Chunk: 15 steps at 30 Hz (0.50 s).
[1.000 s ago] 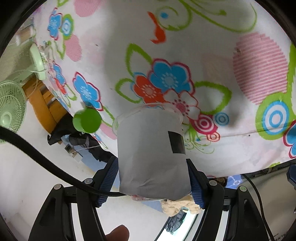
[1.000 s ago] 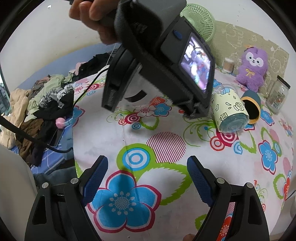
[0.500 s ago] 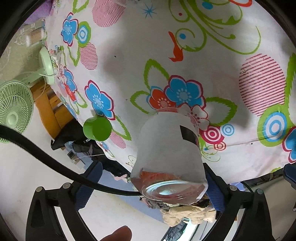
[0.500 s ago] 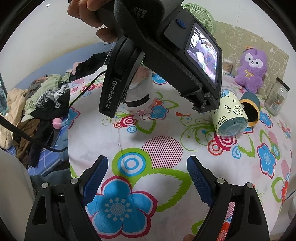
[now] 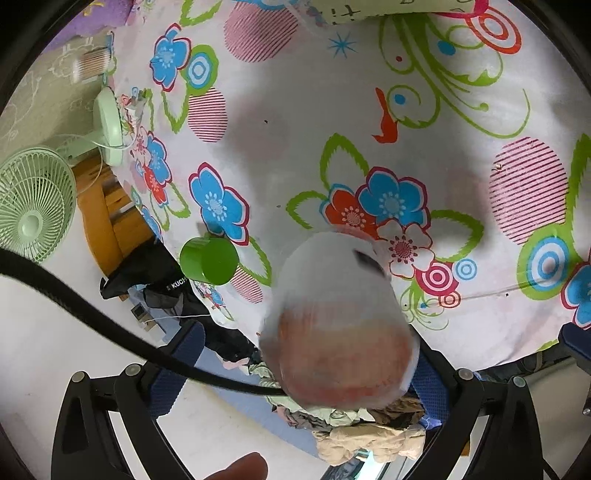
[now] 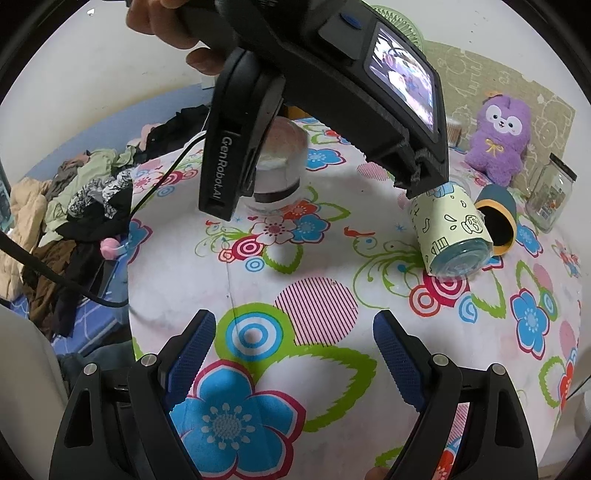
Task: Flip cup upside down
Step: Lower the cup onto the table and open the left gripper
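A translucent cup (image 5: 332,317) with a grey paper sleeve and a black patch stands mouth-down on the flowered tablecloth (image 5: 295,110), its reddish base blurred and facing the left wrist camera. My left gripper (image 5: 306,343) straddles it from above and is open; its left finger (image 5: 181,358) stands clear of the cup wall. In the right wrist view the same cup (image 6: 280,166) sits upside down under the left gripper's finger (image 6: 221,173), which a hand (image 6: 166,22) holds. My right gripper (image 6: 295,321) hovers open and empty over the near part of the table.
A pale patterned can (image 6: 450,229) and a dark blue cup (image 6: 496,218) lie on their sides at the right, near a glass jar (image 6: 550,192) and a purple plush (image 6: 498,140). A green cup (image 5: 208,260) sits near the table edge. Clothes (image 6: 74,192) are piled beyond it.
The left gripper turned the cup over, lowered it mouth-down onto the cloth and opened, letting it go. The right gripper has stayed open and nearly still.
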Each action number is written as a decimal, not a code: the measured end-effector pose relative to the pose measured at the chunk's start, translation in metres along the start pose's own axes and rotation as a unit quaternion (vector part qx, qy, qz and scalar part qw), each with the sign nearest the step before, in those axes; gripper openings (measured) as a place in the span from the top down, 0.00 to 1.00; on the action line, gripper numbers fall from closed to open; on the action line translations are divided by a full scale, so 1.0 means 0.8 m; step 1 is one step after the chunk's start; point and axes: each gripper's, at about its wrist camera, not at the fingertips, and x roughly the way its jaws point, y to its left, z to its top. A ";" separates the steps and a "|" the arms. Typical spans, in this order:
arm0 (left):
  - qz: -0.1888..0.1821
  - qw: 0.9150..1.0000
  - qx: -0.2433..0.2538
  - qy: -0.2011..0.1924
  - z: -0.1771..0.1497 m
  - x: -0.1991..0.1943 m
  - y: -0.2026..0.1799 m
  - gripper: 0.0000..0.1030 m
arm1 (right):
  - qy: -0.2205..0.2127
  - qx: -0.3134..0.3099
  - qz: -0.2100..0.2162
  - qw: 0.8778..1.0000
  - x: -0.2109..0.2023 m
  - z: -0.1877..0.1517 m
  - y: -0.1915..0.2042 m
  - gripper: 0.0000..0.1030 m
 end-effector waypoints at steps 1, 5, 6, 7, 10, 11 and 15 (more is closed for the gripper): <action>0.000 1.000 -0.002 -0.003 -0.002 0.000 0.001 0.00 | 0.000 -0.001 0.000 1.000 0.000 0.001 0.000 0.14; -0.011 1.000 -0.010 -0.010 -0.009 -0.001 0.005 0.00 | 0.000 -0.004 -0.001 1.000 0.000 0.004 0.004 0.14; -0.014 1.000 -0.012 -0.012 -0.011 0.000 0.006 0.00 | 0.001 -0.004 -0.002 1.000 0.000 0.005 0.006 0.14; -0.016 1.000 -0.013 -0.014 -0.012 0.001 0.006 0.00 | 0.002 -0.005 -0.003 1.000 0.001 0.006 0.006 0.14; -0.022 0.999 -0.016 -0.017 -0.017 0.005 0.008 0.00 | 0.004 -0.007 -0.006 1.000 0.002 0.008 0.009 0.14; -0.025 0.999 -0.018 -0.018 -0.019 0.007 0.009 0.00 | 0.004 -0.008 -0.007 1.000 0.002 0.009 0.010 0.14; -0.031 0.999 -0.020 -0.022 -0.026 0.012 0.010 0.00 | 0.007 -0.011 -0.010 1.000 0.003 0.015 0.013 0.14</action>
